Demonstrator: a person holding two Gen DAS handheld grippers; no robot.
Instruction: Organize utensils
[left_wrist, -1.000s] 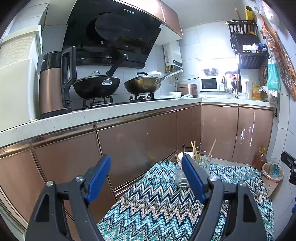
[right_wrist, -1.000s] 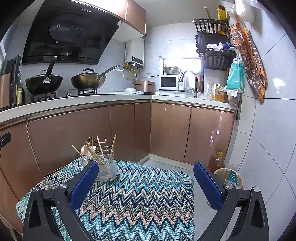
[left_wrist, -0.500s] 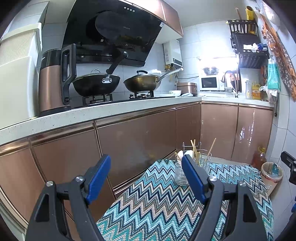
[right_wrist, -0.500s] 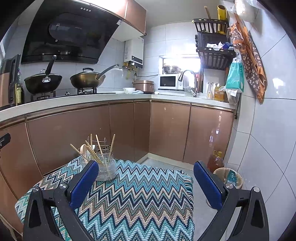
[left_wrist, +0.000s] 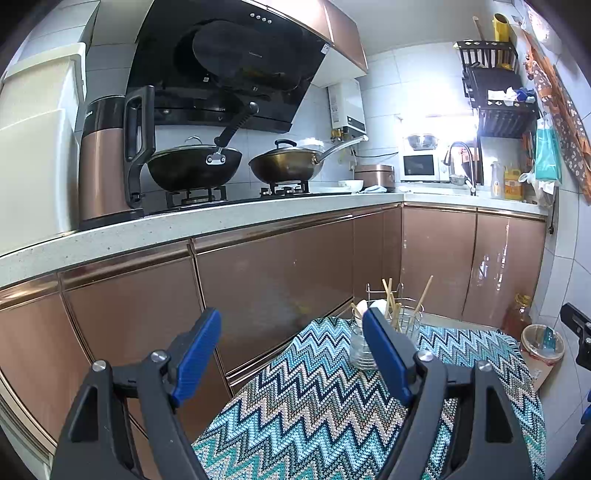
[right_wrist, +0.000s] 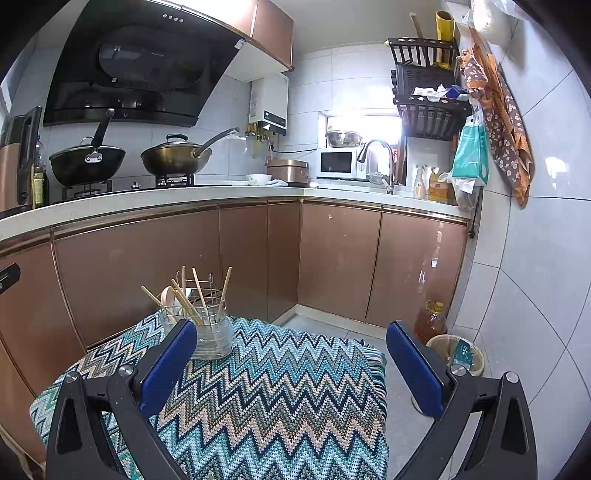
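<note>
A wire utensil holder (right_wrist: 207, 325) with a clear base stands at the far left of a table covered by a zigzag cloth (right_wrist: 266, 391). It holds several wooden chopsticks (right_wrist: 184, 299) and a pale spoon (right_wrist: 168, 297). In the left wrist view the holder (left_wrist: 391, 332) sits just behind my right finger. My left gripper (left_wrist: 291, 354) is open and empty, held above the cloth's near left edge (left_wrist: 314, 413). My right gripper (right_wrist: 291, 358) is open and empty above the cloth, the holder beyond its left finger.
Brown kitchen cabinets (right_wrist: 166, 258) run close behind and left of the table. The counter carries two woks (right_wrist: 173, 158) and a kettle (left_wrist: 107, 162). An oil bottle (right_wrist: 432, 321) and a bin (right_wrist: 458, 354) stand on the floor at the right by the tiled wall.
Both grippers have stayed open. The views shift only slightly; the holder sits a touch lower and closer in the right wrist view.
</note>
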